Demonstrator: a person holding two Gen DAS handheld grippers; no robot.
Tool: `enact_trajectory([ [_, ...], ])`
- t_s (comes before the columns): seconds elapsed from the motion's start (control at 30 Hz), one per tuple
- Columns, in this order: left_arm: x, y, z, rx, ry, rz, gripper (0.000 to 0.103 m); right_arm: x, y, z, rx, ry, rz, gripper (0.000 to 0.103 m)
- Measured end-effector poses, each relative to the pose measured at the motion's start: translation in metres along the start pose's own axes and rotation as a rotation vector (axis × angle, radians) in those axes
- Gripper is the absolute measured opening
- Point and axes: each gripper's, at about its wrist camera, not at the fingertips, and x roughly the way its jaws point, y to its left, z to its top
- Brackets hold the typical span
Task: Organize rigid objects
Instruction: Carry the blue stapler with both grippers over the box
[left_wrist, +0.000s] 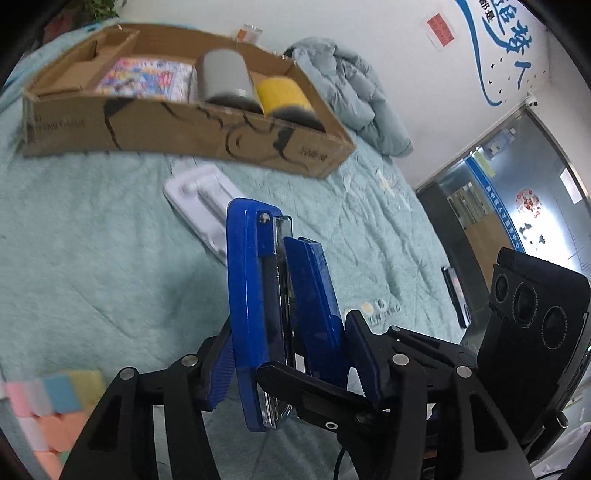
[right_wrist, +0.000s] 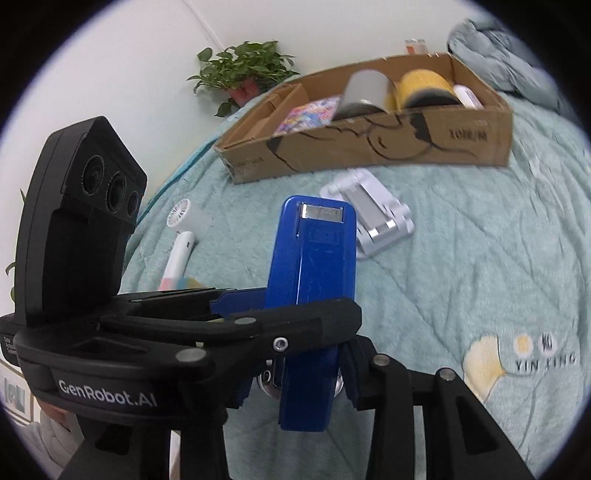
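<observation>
A blue stapler (left_wrist: 273, 306) is held above the teal bedspread by both grippers. My left gripper (left_wrist: 291, 362) is shut on its sides. In the right wrist view the stapler (right_wrist: 314, 280) stands upright, and my right gripper (right_wrist: 295, 373) is shut on its lower end, with the left gripper's black fingers (right_wrist: 229, 317) crossing in front. A cardboard box (left_wrist: 184, 129) lies farther back, holding a grey roll (left_wrist: 225, 74), a yellow roll (left_wrist: 282, 94) and a colourful packet (left_wrist: 147, 77). The box also shows in the right wrist view (right_wrist: 369, 147).
A white plastic stand (left_wrist: 203, 206) lies on the bedspread between the stapler and the box; it also shows in the right wrist view (right_wrist: 373, 218). A white handheld fan (right_wrist: 183, 236), pastel sponges (left_wrist: 48, 402), a folded grey-green jacket (left_wrist: 354, 96) and a potted plant (right_wrist: 243, 70) lie around.
</observation>
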Motion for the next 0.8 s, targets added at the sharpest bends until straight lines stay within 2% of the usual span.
enact_trajectory([
  [0.4, -0.079, 0.024, 0.078, 0.052, -0.186, 0.044, 0.053, 0.006, 0.052, 0.081, -0.136, -0.100, 0.024, 0.037],
  [0.63, -0.095, 0.047, 0.148, 0.082, -0.218, 0.041, 0.053, 0.027, 0.063, 0.139, -0.154, -0.124, 0.011, 0.037],
  [0.8, -0.089, 0.071, 0.193, 0.076, -0.202, 0.048, 0.053, 0.049, 0.058, 0.171, -0.130, -0.119, 0.019, 0.037],
])
